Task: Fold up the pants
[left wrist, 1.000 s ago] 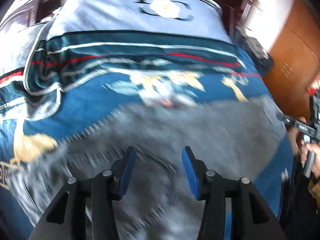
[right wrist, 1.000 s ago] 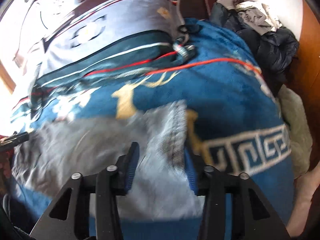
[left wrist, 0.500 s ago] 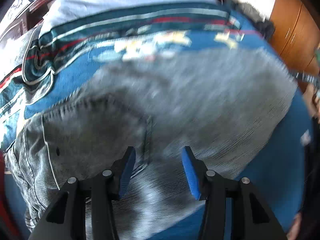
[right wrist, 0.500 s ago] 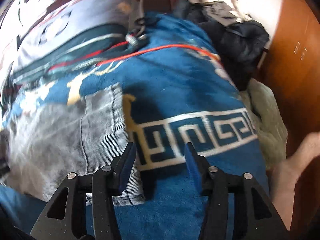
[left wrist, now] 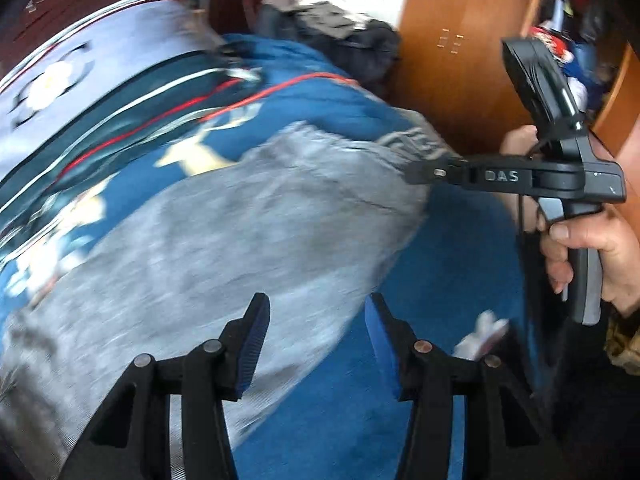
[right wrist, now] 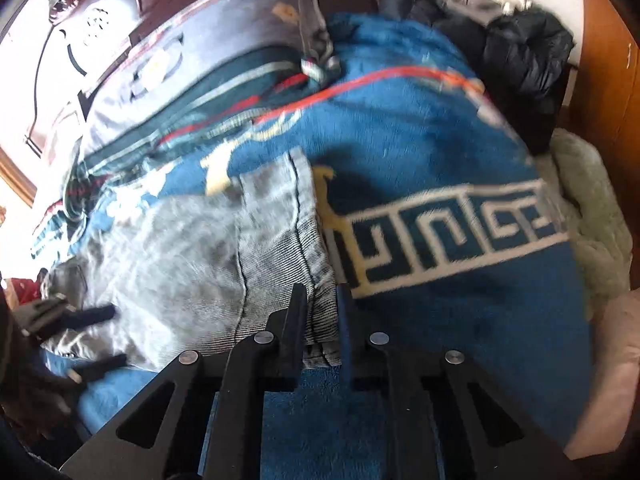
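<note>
Grey corduroy pants (right wrist: 208, 248) lie spread across our bed's blue blanket (right wrist: 420, 152). Our right gripper (right wrist: 322, 320) has its 2 jaws pinched on the hem corner nearest us — the cloth sits between them. Our left gripper (left wrist: 316, 344) hangs over the pants' near edge, jaws wide apart and seemingly touching nothing, though blur hides detail. A wardrobe (left wrist: 460, 40) stands beyond.
</note>
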`<state>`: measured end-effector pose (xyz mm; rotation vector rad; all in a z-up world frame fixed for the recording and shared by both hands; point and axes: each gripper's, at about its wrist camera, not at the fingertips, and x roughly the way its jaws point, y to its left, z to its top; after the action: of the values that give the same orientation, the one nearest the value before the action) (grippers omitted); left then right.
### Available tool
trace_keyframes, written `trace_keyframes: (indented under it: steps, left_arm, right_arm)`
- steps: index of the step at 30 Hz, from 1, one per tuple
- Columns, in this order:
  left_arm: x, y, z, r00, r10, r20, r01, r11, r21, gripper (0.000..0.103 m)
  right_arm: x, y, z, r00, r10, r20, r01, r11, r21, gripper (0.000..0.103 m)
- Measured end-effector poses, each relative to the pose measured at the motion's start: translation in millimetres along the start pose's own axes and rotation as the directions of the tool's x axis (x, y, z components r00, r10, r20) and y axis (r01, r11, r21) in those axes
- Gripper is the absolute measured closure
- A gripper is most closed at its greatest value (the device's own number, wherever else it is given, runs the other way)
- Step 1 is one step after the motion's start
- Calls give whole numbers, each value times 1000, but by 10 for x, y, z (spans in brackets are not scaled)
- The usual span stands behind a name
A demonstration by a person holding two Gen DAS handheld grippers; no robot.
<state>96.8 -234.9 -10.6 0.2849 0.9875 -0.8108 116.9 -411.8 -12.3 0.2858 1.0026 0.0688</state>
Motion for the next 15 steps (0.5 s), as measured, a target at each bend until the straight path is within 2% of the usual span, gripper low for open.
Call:
trace_keyframes:
  steps: [2, 5, 7, 9, 15]
  left_arm:
    - [85, -114, 62, 1000, -15, -15, 16, 1000, 19, 51]
    - [239, -216, 147, 998, -28, -49, 30, 999, 34, 51]
    - [297, -261, 209, 998, -30, -57, 32, 998, 45, 51]
    - [321, -301, 267, 998, -35, -57, 38, 998, 56, 51]
    - [488, -417, 404, 997, -30, -74, 39, 993, 115, 51]
  right_arm:
    - [20, 2, -10, 1000, -22, -17, 22, 1000, -3, 90]
    - [347, -145, -90, 991, -19, -130, 27, 998, 58, 88]
    - [376, -275, -46, 991, 36, -126, -19, 991, 136, 84]
    - [283, -381, 0, 992, 70, -105, -47, 975, 216, 71]
    - [39, -499, 89, 997, 67, -25, -58, 962, 267, 64]
